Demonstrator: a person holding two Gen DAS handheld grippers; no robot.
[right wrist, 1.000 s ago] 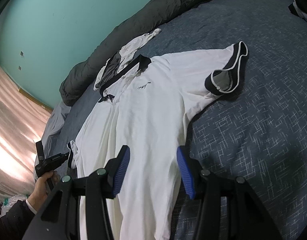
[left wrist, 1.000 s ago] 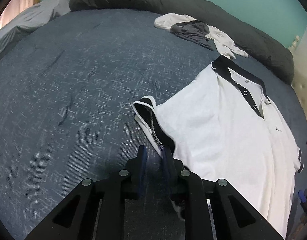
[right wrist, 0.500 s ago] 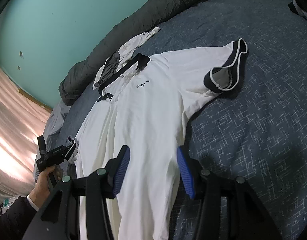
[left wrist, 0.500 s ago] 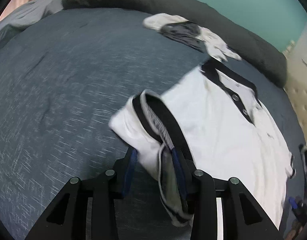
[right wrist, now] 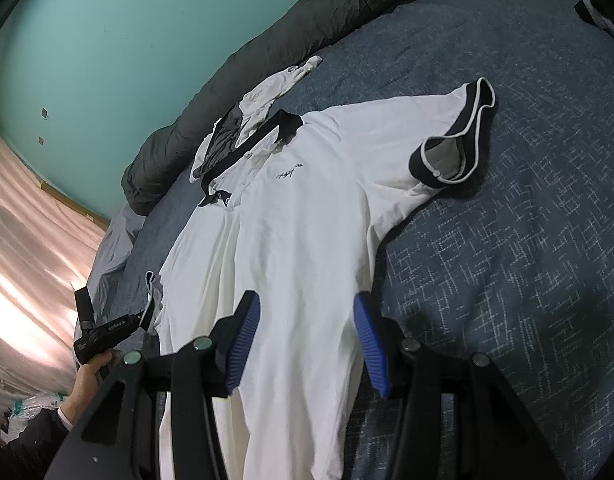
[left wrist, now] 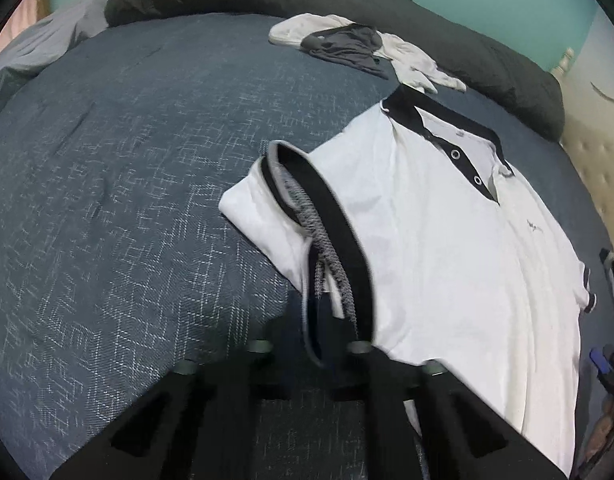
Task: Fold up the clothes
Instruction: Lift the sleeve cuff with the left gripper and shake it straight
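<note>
- Bedroom w/ teal wall point(right wrist: 119, 32); bed under a dark blue quilt point(left wrist: 119, 184) with a pale crosshatch weave, slightly rumpled.
- Dark grey duvet point(left wrist: 487, 56) rolled in a long bolster along the far edge of the bed, against the wall.
- White polo shirt point(right wrist: 307, 216) lies face up, spread flat on the quilt; black collar and placket w/ ringed snaps, black sleeve cuffs piped in white.
- Small dark script logo point(right wrist: 287, 172) on the chest, too small to read.
- Left gripper point(left wrist: 327, 308) pinches the near sleeve cuff point(left wrist: 331, 232) at its black band, jaws closed on the fabric; sleeve lifted and folded in over the shirt body. Fingertips hidden by cloth.
- Left hand point(right wrist: 87, 380) grips a black handle; white lettering on it is unreadable.
- Right gripper point(right wrist: 305, 340) hovers over the shirt's lower part, blue ribbed pads about half apart, nothing between them.
- Crumpled white-and-grey garments point(left wrist: 355, 46) heaped beyond the collar, against the duvet.
</note>
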